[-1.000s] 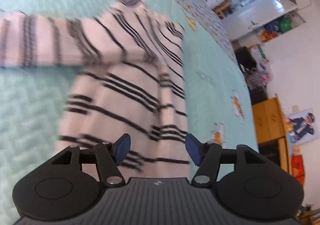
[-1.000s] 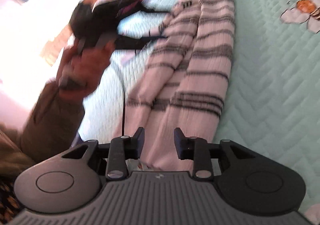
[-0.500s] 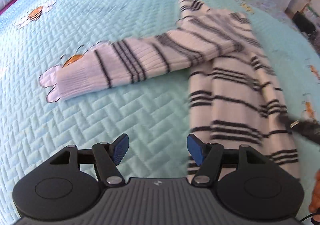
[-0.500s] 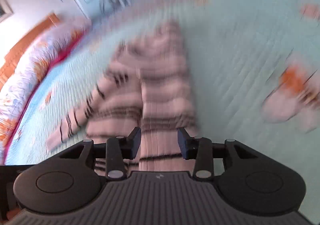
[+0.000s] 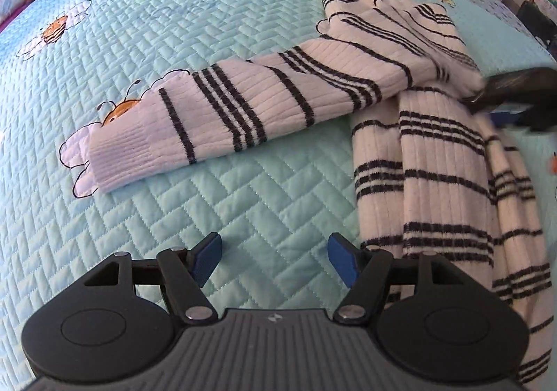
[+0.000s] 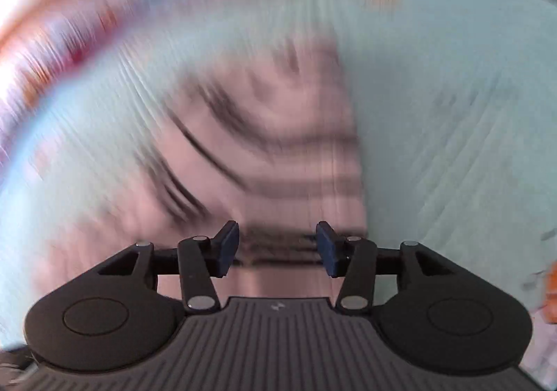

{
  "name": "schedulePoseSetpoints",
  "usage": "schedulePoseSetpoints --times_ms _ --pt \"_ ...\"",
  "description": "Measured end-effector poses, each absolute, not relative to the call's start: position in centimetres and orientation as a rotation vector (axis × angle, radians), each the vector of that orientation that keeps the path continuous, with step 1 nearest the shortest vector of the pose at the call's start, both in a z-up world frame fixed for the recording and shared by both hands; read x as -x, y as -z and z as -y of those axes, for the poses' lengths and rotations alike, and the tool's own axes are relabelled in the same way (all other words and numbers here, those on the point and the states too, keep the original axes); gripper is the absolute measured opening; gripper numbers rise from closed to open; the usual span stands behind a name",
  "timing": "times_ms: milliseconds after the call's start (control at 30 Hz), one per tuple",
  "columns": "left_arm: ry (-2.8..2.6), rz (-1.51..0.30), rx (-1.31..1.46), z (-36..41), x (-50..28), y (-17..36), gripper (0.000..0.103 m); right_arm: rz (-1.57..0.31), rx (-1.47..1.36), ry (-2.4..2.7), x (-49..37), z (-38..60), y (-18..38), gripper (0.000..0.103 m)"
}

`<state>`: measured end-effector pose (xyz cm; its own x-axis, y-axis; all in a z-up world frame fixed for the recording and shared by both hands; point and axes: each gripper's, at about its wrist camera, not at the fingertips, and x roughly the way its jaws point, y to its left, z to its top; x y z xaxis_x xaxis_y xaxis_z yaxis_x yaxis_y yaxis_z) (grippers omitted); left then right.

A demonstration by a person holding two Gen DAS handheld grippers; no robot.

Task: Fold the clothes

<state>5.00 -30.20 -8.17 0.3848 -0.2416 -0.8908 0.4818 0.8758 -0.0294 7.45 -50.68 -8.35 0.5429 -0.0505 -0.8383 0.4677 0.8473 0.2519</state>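
Since half a second ago the left wrist view has crept nearer the bedspread, and the right gripper's dark tip now reaches further in over the garment from the right edge.

Left wrist view: the left gripper (image 5: 275, 257) points steeply down at the quilted bedspread (image 5: 216, 203), its jaws opening wide with only bare quilt between the blue pads (image 5: 208, 253). A striped sweater (image 5: 435, 154) lies on the right, its body folded into a long strip running near to far. 1 sleeve (image 5: 222, 112) is stretched out to the left across the quilt, cuff at the far-left end, likely laid flat so it can be folded back over the body. The right gripper (image 5: 515, 95) shows as a dark blurred shape over the sweater's far-right edge.

Right wrist view: everything beyond the tool is smeared by fast motion. Its own 2 jaws are opening, and the striped sweater (image 6: 278, 147) seems to lie below and ahead of them; nothing appears pinched between the pads, though the blur makes that uncertain. It too is tilted down toward the bed.
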Motion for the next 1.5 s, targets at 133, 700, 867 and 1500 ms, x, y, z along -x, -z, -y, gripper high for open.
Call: schedulePoseSetpoints --times_ms 133,700,867,1500 --pt "0.445 -1.081 -0.257 30.2 -5.7 7.8 0.070 -0.868 -0.351 0.343 -7.1 48.0 4.4 0.048" --pt "0.398 -1.091 -0.220 29.7 -7.7 8.4 0.070 -0.659 0.257 0.155 -8.3 38.6 3.6 0.059" --pt "0.401 -1.101 -0.194 29.5 -8.2 8.6 0.071 -0.923 0.142 0.118 -13.2 39.9 8.3 0.059" --pt "0.541 -1.073 0.057 25.0 -8.1 8.9 0.081 -0.812 0.604 -0.056 -10.9 35.2 7.3 0.061"
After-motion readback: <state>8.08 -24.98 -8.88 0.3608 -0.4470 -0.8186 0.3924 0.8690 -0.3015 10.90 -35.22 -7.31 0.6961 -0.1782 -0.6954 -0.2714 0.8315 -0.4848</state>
